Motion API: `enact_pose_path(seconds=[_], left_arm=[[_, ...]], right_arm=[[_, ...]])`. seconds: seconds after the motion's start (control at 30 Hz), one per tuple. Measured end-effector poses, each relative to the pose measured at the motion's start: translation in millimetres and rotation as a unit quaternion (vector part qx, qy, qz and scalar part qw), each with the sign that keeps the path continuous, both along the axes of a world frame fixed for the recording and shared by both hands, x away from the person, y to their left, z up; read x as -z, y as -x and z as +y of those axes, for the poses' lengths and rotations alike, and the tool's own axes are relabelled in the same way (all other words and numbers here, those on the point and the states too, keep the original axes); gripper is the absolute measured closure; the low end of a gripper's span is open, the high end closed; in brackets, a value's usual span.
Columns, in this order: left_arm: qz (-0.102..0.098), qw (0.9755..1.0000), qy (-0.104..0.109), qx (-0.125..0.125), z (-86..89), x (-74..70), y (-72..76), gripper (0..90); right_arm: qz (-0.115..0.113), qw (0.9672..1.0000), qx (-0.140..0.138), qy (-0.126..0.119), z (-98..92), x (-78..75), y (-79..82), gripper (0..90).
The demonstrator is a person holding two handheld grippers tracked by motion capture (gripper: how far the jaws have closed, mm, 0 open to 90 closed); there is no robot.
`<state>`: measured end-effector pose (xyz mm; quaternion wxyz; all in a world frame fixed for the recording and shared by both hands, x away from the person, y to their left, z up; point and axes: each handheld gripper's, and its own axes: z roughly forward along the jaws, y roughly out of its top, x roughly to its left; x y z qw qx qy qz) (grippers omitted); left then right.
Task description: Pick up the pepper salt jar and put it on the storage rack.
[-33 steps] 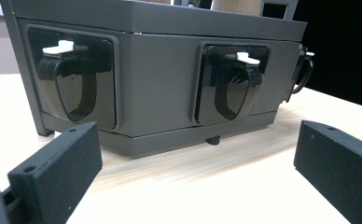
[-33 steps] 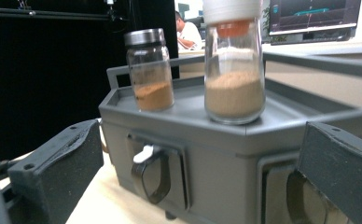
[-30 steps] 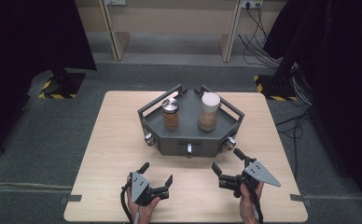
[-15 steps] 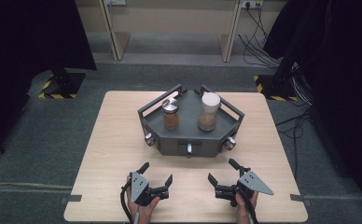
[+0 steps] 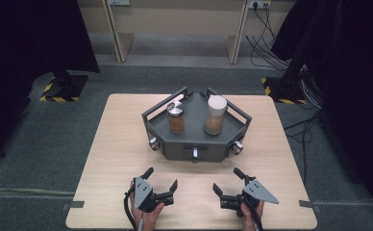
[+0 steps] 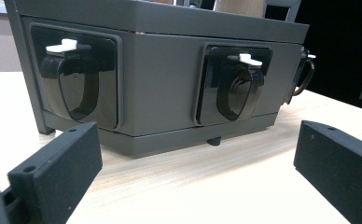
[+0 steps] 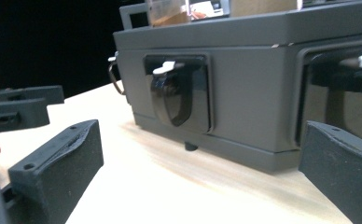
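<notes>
A dark grey hexagonal box (image 5: 175,146) stands mid-table and carries two jars on top. The left jar (image 5: 176,118) has a metal lid and brown contents. The right jar (image 5: 215,115) is taller, with a white lid. My left gripper (image 5: 161,178) is open near the table's front edge, empty, and points at the box. My right gripper (image 5: 227,181) is open and empty beside it. In the left gripper view, the left gripper (image 6: 198,163) faces the box (image 6: 170,88) and its black latches with white tabs. In the right gripper view, the right gripper (image 7: 198,168) faces a similar latch (image 7: 177,95).
The light wooden table (image 5: 112,144) has bare room on both sides of the box. Black stands and cables sit on the grey floor beyond it. In the right gripper view, the other gripper (image 7: 20,107) shows at the far left.
My right gripper has drawn back toward the table's front edge and slightly left. The left gripper has barely moved.
</notes>
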<state>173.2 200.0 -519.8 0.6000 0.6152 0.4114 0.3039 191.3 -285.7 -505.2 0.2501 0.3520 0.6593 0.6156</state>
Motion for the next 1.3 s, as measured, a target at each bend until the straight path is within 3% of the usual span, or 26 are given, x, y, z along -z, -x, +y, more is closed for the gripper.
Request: enact_pose_path(seconds=[0.23, 0.57, 1.3], left_arm=[[0.000, 1.0000, 0.000, 0.000, -0.1, 0.1, 0.2, 0.2], [0.000, 1.0000, -0.003, 0.000, -0.6, -0.4, 0.1, 0.2], [-0.001, 1.0000, -0.007, 0.001, -1.2, -0.9, 0.1, 0.2]], right_arm=[[0.000, 0.9999, -0.002, 0.014, 7.1, 2.3, 1.1, 0.6], [0.002, 0.9999, 0.000, 0.015, 10.8, 3.1, 0.9, 0.6], [0.005, 1.0000, 0.006, 0.002, 9.3, 5.3, 2.1, 0.6]])
